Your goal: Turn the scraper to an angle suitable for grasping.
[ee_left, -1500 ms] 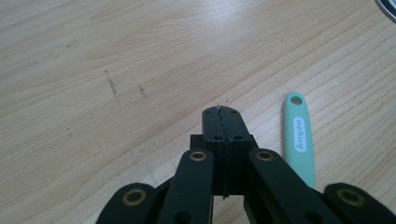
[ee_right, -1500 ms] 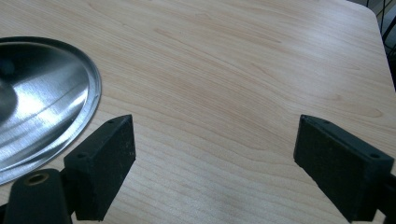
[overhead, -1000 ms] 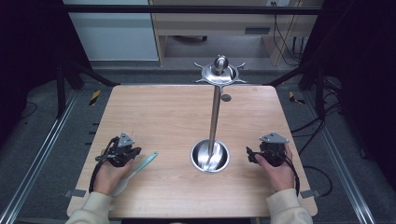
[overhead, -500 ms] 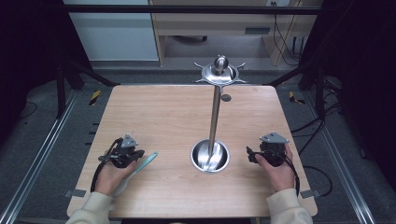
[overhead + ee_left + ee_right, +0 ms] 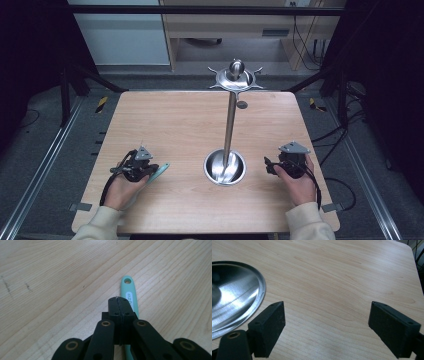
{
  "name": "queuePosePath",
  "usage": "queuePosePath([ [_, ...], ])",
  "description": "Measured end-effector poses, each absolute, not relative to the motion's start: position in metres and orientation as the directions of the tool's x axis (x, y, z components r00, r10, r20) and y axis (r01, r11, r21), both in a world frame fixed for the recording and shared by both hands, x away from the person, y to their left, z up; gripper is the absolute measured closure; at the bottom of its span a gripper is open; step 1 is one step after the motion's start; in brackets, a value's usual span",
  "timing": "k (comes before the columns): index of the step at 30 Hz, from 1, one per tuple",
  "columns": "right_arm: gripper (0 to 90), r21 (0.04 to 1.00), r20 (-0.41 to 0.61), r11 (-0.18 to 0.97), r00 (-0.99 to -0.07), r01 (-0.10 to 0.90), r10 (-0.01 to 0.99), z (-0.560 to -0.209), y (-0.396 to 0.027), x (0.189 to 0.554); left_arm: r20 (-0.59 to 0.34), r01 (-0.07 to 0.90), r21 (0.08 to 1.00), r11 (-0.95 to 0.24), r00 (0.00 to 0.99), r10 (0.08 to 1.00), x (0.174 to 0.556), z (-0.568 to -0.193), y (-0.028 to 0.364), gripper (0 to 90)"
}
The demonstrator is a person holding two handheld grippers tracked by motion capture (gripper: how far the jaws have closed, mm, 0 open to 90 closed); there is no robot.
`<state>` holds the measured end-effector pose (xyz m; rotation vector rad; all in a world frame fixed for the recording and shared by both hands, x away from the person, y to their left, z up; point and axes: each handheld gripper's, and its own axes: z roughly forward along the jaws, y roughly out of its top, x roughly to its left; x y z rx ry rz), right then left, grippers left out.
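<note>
Apparently touching the teal handle (image 5: 130, 293), the left hand-held gripper (image 5: 119, 305) is fully closed above it.

The mint-green handle (image 5: 130, 293) carries a small white oval mark below its hanging hole, but the lettering inside is too small and too covered to read.

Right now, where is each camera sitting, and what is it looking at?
High view: above the person's side, looking down on the wooden table; both hands, left gripper, right gripper.
Left gripper view: on that gripper, along shut jaws over the mint-green plastic handle.
Right gripper view: along open jaws, beside the shiny steel stand base.
Shared: the base and handle appear from above too.
</note>
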<state>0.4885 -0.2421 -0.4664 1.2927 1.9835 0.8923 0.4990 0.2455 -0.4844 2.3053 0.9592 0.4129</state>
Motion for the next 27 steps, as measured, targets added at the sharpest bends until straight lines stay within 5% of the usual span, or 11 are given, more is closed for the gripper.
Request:
queuePosePath([
  [20,14.3,0.797,-0.129,0.303,-0.343,0.522,0.93,-0.465,-0.244,0.488,0.036,0.449,0.611,-0.652,0.807,0.59,0.484,-0.47,0.216,90.0],
  [27,14.3,0.796,-0.129,0.302,-0.34,0.524,0.931,-0.466,-0.244,0.488,0.081,0.469,0.494,-0.732,0.814,0.575,0.491,-0.458,0.2,83.4],
])
